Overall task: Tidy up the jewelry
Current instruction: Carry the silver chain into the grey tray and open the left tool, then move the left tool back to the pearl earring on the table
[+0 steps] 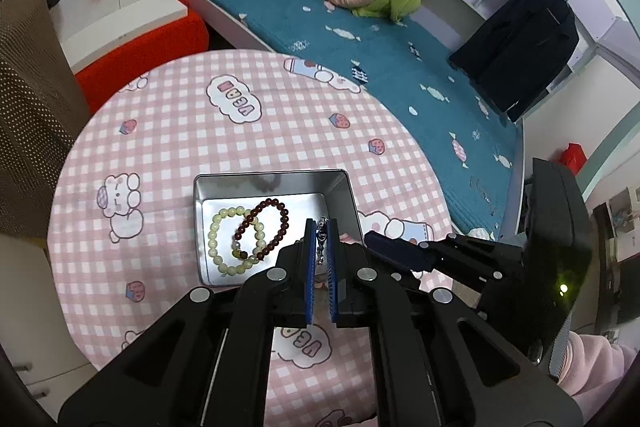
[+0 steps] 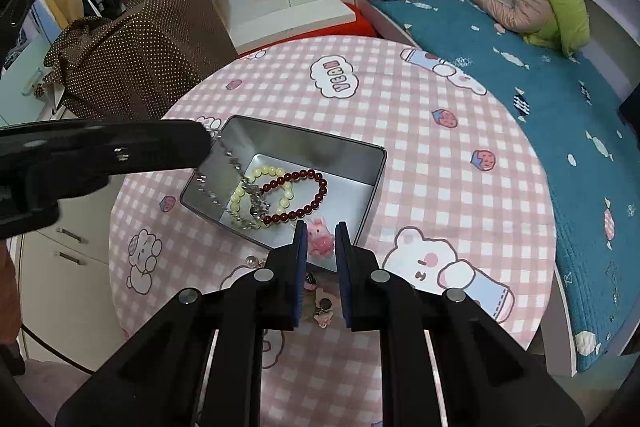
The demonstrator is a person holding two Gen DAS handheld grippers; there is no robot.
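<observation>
A silver metal tin sits on the pink checked round table. Inside lie a pale yellow bead bracelet and a dark red bead bracelet. My left gripper is shut on a silver chain that hangs down into the tin. My right gripper is shut on a pink pig charm at the tin's near edge, with more of the keychain hanging below between the fingers.
A bed with a blue cover runs along the table's far right. A brown dotted cloth heap and a red stool stand to the left. A small bead item lies on the table by the tin.
</observation>
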